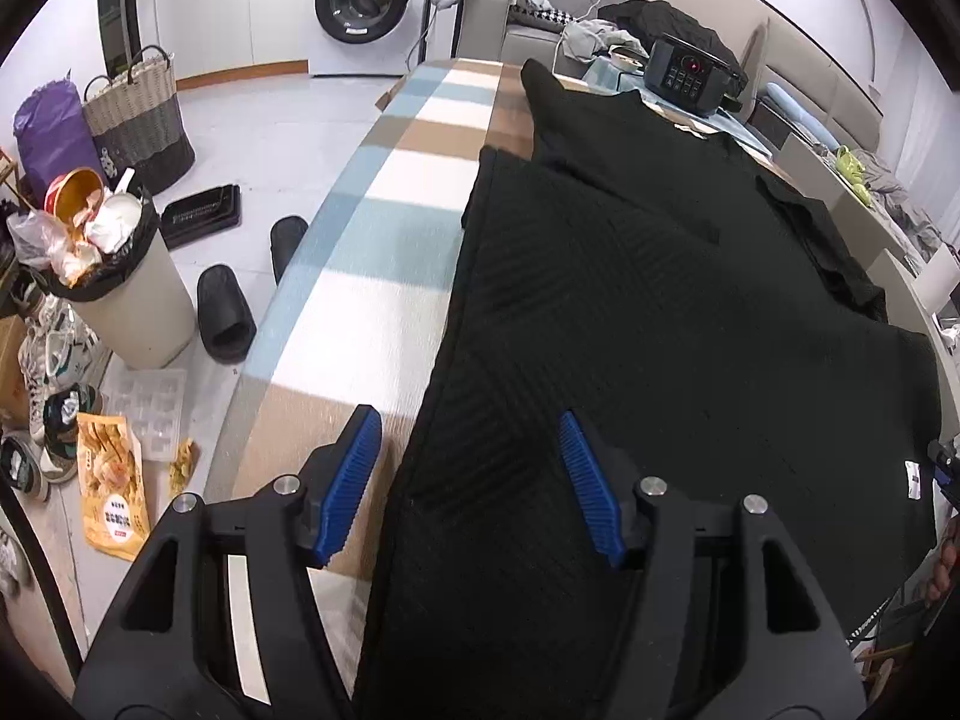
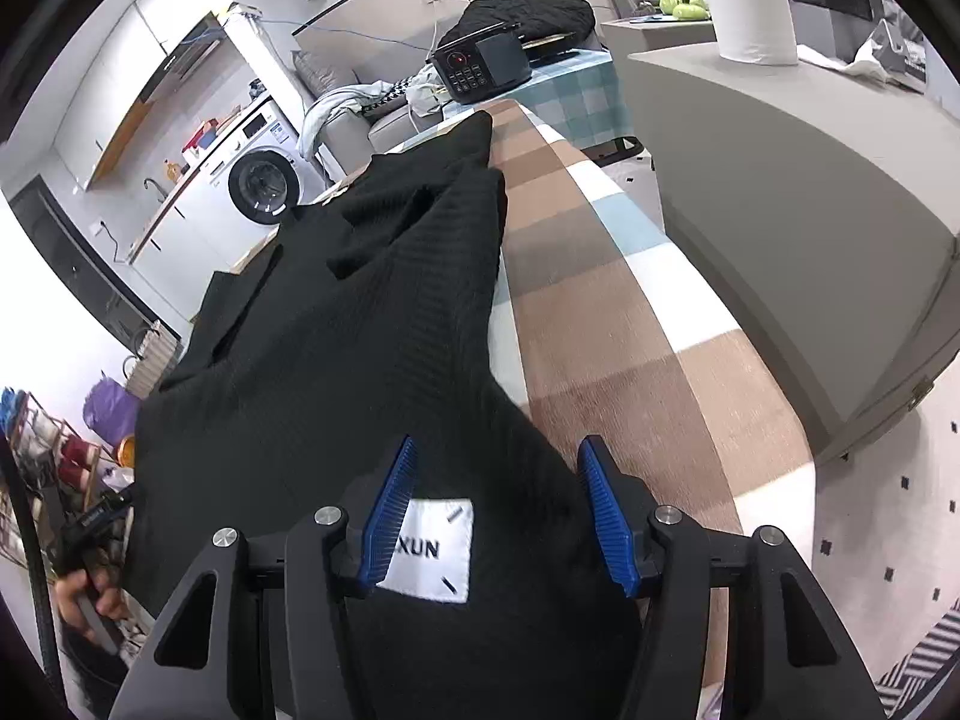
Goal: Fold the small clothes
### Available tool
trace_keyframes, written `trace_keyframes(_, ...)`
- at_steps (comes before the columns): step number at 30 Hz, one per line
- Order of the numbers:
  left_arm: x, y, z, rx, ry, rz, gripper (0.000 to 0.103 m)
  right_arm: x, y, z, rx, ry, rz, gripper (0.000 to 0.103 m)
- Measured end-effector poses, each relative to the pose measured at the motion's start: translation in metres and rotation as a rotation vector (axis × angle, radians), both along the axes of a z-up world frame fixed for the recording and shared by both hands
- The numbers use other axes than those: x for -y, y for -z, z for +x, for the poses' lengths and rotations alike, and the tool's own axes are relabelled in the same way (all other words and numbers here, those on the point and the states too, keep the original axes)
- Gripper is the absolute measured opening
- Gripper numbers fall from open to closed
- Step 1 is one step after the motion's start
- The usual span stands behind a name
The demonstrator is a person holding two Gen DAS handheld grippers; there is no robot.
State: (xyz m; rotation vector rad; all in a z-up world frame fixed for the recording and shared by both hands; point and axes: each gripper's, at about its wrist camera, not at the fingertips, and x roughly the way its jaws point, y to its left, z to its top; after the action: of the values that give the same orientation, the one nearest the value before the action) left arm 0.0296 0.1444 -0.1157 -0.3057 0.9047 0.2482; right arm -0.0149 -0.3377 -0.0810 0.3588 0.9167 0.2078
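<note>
While both tongs (image 1: 471, 480) (image 2: 498, 510) gape apart, black ribbed garment (image 1: 630, 312) lies rumpled, white label (image 2: 429, 552) up, checked tablecloth (image 1: 384, 276) beneath.

Table (image 1: 384, 276), long and narrow, wearing a checked cloth (image 2: 600, 324) in tan, white, pale blue and grey blocks. Lying directly on it: one black ribbed garment (image 1: 630, 330), spreading along most of the length and covering one side, with a white label (image 2: 435, 549) showing at the near end. Sitting at the far end: a black appliance with a button panel (image 1: 690, 75).
</note>
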Motion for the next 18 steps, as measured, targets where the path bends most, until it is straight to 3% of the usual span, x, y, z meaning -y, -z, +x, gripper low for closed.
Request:
trace_keyframes(2, 0.001, 0.002, -0.002, 0.007, 0.005, -0.011, 0.053, -0.003, 0.0, -0.001, 0.013, -0.001, -0.026, 0.057)
trace_keyframes(4, 0.004, 0.002, -0.004, 0.021, 0.015, -0.009, 0.022, -0.009, 0.001, -0.001, 0.027, -0.015, -0.057, 0.056)
trace_keyframes(5, 0.005, 0.002, -0.005, 0.029, 0.016, -0.012, 0.014, -0.014, 0.001, -0.001, 0.034, -0.035, -0.07, 0.044)
trace_keyframes(6, 0.005, 0.001, -0.007, 0.044, 0.017, -0.018, 0.006, -0.017, 0.002, -0.003, 0.037, -0.054, -0.081, 0.021)
trace_keyframes(7, 0.006, -0.003, -0.009, 0.064, 0.016, -0.019, 0.005, -0.019, 0.002, -0.004, 0.041, -0.065, -0.095, 0.013)
trace_keyframes(9, 0.008, -0.012, -0.016, 0.107, 0.012, -0.007, 0.004, -0.019, -0.003, -0.007, 0.079, -0.077, -0.083, 0.008)
trace_keyframes(12, 0.007, -0.033, -0.031, 0.198, 0.004, -0.025, 0.003, -0.009, -0.024, -0.02, 0.202, -0.046, -0.044, 0.006)
trace_keyframes(14, 0.005, -0.048, -0.037, 0.26, -0.007, -0.042, 0.003, 0.004, -0.039, -0.029, 0.313, -0.015, 0.053, 0.006)
trace_keyframes(18, 0.004, -0.077, -0.039, 0.348, -0.027, -0.023, 0.003, 0.012, -0.059, -0.038, 0.434, 0.062, 0.118, 0.006)
